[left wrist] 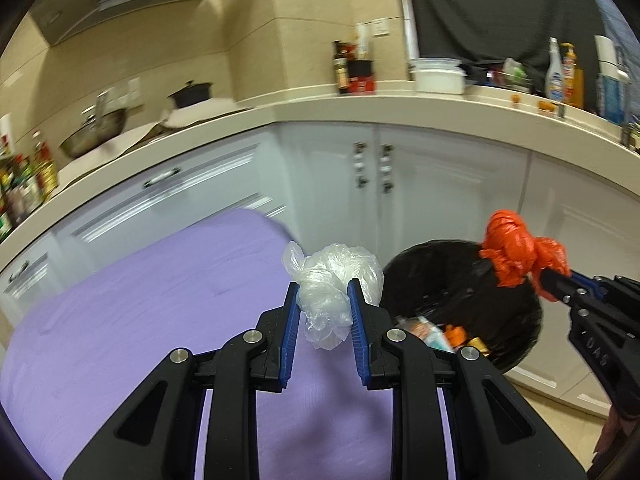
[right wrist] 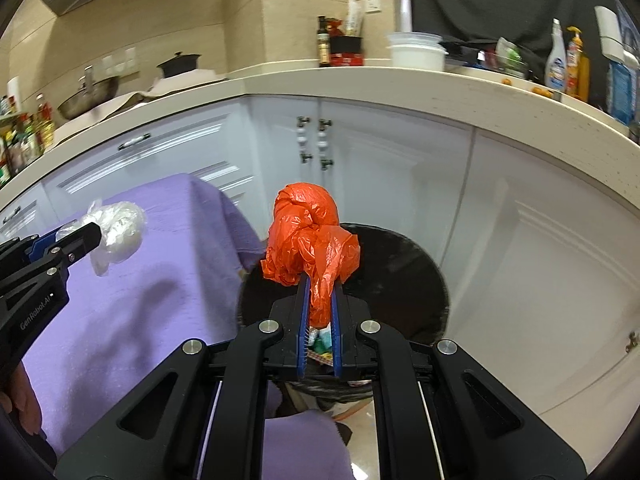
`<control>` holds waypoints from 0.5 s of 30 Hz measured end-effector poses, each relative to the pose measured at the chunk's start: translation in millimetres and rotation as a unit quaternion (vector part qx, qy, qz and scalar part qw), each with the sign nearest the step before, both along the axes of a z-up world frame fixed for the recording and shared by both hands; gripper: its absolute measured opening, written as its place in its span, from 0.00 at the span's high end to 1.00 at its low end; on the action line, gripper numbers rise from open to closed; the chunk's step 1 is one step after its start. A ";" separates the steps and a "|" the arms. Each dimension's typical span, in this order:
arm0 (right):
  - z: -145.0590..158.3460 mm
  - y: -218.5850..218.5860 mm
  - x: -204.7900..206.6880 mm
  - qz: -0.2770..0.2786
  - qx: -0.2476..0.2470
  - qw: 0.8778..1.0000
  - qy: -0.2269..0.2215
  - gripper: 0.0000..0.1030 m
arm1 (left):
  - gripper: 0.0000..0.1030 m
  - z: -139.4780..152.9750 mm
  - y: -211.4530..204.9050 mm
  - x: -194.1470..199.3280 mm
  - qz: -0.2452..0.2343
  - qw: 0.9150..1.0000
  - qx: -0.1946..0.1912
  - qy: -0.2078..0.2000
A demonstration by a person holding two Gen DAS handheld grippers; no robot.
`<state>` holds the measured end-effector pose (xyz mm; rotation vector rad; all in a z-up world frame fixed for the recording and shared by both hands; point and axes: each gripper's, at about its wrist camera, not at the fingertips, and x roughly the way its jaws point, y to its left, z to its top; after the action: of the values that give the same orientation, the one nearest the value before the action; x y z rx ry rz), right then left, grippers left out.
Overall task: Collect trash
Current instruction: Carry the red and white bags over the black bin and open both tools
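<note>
Bin (right wrist: 400, 276) as landmark: black-lined, some rubbish already inside. Right gripper (right wrist: 320, 292) above its mouth, jaws clamped on tail of orange bag (right wrist: 308, 236). Left gripper (left wrist: 323, 300) beside bin, over purple cloth (left wrist: 140, 300), jaws clamped on clear bag (left wrist: 332, 280). Risk: orange wad is light, bunched forward of my jaws; on release could catch on pads or drift past rim. Clear bag not yet over bin; releasing now leaves it on cloth.
</note>
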<state>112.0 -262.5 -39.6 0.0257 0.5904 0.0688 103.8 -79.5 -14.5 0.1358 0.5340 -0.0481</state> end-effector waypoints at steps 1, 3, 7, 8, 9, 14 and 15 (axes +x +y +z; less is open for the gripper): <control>-0.2 -4.1 0.9 -0.004 0.001 1.000 0.000 0.92 | 0.76 0.1 -7.0 2.5 -0.007 1.000 0.001 -0.002; -1.0 -9.5 2.7 -0.009 0.001 1.000 0.000 0.92 | 0.76 0.1 -18.8 9.4 -0.020 1.000 0.001 -0.004; -5.7 -19.9 10.5 -0.018 0.005 1.000 0.005 0.92 | 0.76 -2.7 -38.8 22.2 -0.038 0.999 0.004 -0.004; -7.4 -22.5 12.6 -0.020 0.006 1.000 0.006 0.92 | 0.76 -3.8 -44.0 24.5 -0.042 0.999 0.004 -0.003; -8.8 -24.5 14.0 -0.022 0.007 1.000 0.007 0.92 | 0.76 -4.6 -47.4 26.5 -0.044 0.999 0.003 -0.003; -17.0 -33.1 24.8 -0.032 0.010 0.999 0.014 0.92 | 0.76 -12.6 -69.5 44.5 -0.057 0.998 0.010 0.000; -18.9 -35.1 27.6 -0.034 0.011 0.999 0.016 0.92 | 0.76 -14.6 -73.0 47.9 -0.058 0.998 0.012 0.001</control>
<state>139.6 -297.7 -58.5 0.0685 0.6204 0.0089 151.7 -152.5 -29.2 0.1891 0.5289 -0.1545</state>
